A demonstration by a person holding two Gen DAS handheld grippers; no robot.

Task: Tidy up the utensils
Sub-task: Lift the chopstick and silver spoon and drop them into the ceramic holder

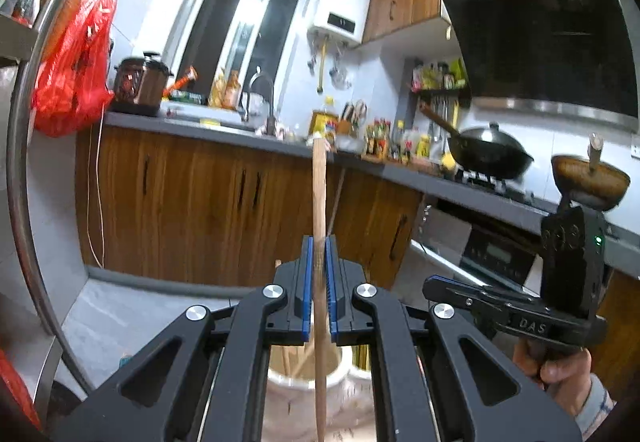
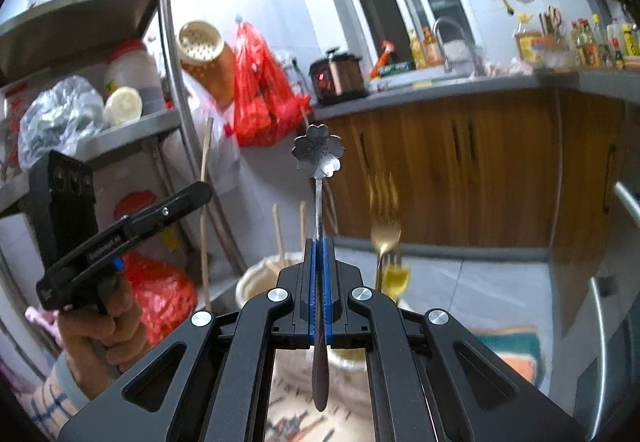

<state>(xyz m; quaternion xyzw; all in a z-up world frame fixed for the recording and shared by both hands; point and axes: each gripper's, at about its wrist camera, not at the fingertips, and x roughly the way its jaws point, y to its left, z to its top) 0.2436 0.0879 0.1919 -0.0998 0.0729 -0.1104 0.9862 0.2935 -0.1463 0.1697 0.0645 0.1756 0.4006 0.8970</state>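
Jar [image 1: 304, 394]: sitting below both grippers, pale, holding chopsticks.
Left gripper [image 1: 319, 266]: clamping shut on a wooden stick [image 1: 319, 193], which is pointing up past its blue pads.
Right gripper [image 2: 319, 266]: pinching closed on a flower-ended metal spoon [image 2: 318, 155], flower standing above the fingertips.

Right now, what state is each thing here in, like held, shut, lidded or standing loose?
Left gripper: jaws shut on the wooden stick.
Wooden stick: held upright, lower end over the jar.
Right gripper: jaws shut on the flower spoon.
Flower spoon: held, flower end up.
Jar: open, chopsticks standing in it.
Wok: lidded, on the stove.
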